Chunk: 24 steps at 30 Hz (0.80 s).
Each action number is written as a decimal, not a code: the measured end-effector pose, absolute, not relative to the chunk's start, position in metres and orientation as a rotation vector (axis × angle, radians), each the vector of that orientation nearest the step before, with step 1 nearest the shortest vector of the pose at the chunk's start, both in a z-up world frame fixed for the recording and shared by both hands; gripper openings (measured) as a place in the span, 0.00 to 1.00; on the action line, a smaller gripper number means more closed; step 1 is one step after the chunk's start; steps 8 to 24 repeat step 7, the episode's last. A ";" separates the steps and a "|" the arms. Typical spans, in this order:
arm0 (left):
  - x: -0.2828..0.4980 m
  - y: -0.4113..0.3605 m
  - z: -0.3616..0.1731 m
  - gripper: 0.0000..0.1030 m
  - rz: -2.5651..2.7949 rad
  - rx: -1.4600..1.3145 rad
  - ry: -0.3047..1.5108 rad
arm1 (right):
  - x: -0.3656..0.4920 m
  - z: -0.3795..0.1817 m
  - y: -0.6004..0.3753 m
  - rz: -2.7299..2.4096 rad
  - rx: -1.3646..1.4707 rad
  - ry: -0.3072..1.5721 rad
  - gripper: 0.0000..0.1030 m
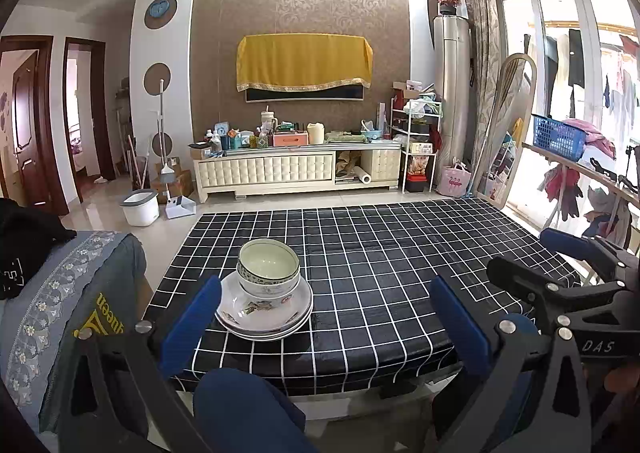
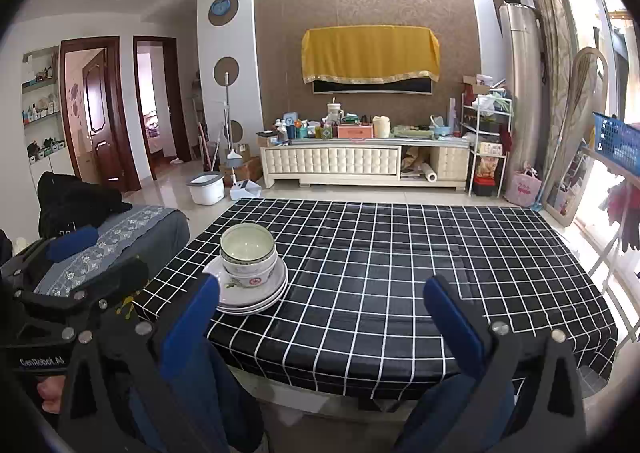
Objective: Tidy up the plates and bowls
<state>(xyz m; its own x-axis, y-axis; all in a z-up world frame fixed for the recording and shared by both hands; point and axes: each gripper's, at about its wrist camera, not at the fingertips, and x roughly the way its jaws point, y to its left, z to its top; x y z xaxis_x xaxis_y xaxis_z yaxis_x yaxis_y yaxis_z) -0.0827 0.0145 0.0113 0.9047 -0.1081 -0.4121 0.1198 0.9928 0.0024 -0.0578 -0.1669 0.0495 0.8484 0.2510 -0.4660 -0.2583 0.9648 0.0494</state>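
Note:
A stack of white patterned plates (image 1: 264,317) sits near the front left of the black checked table (image 1: 380,253), with stacked bowls (image 1: 268,271) on top. The same plates (image 2: 252,295) and bowls (image 2: 248,253) show in the right wrist view. My left gripper (image 1: 324,317) is open and empty, held back over the table's near edge, its left finger beside the plates. My right gripper (image 2: 320,317) is open and empty, at the near edge to the right of the stack. The right gripper also shows in the left wrist view (image 1: 560,269).
A grey cloth-covered seat (image 1: 80,293) stands left of the table, with my knee (image 1: 240,401) below the near edge. A TV cabinet (image 1: 296,169) with clutter, a white bucket (image 1: 140,207) and a shelf rack (image 1: 418,145) stand across the floor. A drying rack (image 1: 580,173) is at right.

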 end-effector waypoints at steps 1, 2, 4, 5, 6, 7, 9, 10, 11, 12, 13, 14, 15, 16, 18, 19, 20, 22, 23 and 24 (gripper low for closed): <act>-0.082 0.014 0.011 1.00 -0.116 0.031 0.425 | -0.058 0.049 -0.167 0.262 -0.019 0.493 1.00; -0.082 0.014 0.010 1.00 -0.113 0.034 0.427 | -0.057 0.049 -0.166 0.262 -0.020 0.496 1.00; -0.082 0.014 0.009 1.00 -0.113 0.030 0.430 | -0.058 0.048 -0.167 0.267 -0.016 0.501 1.00; -0.082 0.014 0.008 1.00 -0.118 0.025 0.432 | -0.058 0.048 -0.167 0.267 -0.017 0.500 1.00; -0.083 0.014 0.008 1.00 -0.121 0.023 0.433 | -0.058 0.048 -0.167 0.267 -0.017 0.500 1.00; -0.083 0.014 0.008 1.00 -0.120 0.026 0.433 | -0.058 0.048 -0.167 0.267 -0.017 0.500 1.00; -0.083 0.014 0.008 1.00 -0.120 0.026 0.433 | -0.058 0.048 -0.167 0.267 -0.017 0.500 1.00; -0.083 0.014 0.008 1.00 -0.120 0.026 0.433 | -0.058 0.048 -0.167 0.267 -0.017 0.500 1.00; -0.083 0.014 0.008 1.00 -0.120 0.026 0.433 | -0.058 0.048 -0.167 0.267 -0.017 0.500 1.00; -0.083 0.014 0.008 1.00 -0.120 0.026 0.433 | -0.058 0.048 -0.167 0.267 -0.017 0.500 1.00; -0.083 0.014 0.008 1.00 -0.120 0.026 0.433 | -0.058 0.048 -0.167 0.267 -0.017 0.500 1.00; -0.083 0.014 0.008 1.00 -0.120 0.026 0.433 | -0.058 0.048 -0.167 0.267 -0.017 0.500 1.00; -0.083 0.014 0.008 1.00 -0.120 0.026 0.433 | -0.058 0.048 -0.167 0.267 -0.017 0.500 1.00; -0.083 0.014 0.008 1.00 -0.120 0.026 0.433 | -0.058 0.048 -0.167 0.267 -0.017 0.500 1.00; -0.083 0.014 0.008 1.00 -0.120 0.026 0.433 | -0.058 0.048 -0.167 0.267 -0.017 0.500 1.00; -0.083 0.014 0.008 1.00 -0.120 0.026 0.433 | -0.058 0.048 -0.167 0.267 -0.017 0.500 1.00; -0.083 0.014 0.008 1.00 -0.120 0.026 0.433 | -0.058 0.048 -0.167 0.267 -0.017 0.500 1.00; -0.083 0.014 0.008 1.00 -0.120 0.026 0.433 | -0.058 0.048 -0.167 0.267 -0.017 0.500 1.00; -0.083 0.014 0.008 1.00 -0.120 0.026 0.433 | -0.058 0.048 -0.167 0.267 -0.017 0.500 1.00; -0.083 0.014 0.008 1.00 -0.120 0.026 0.433 | -0.058 0.048 -0.167 0.267 -0.017 0.500 1.00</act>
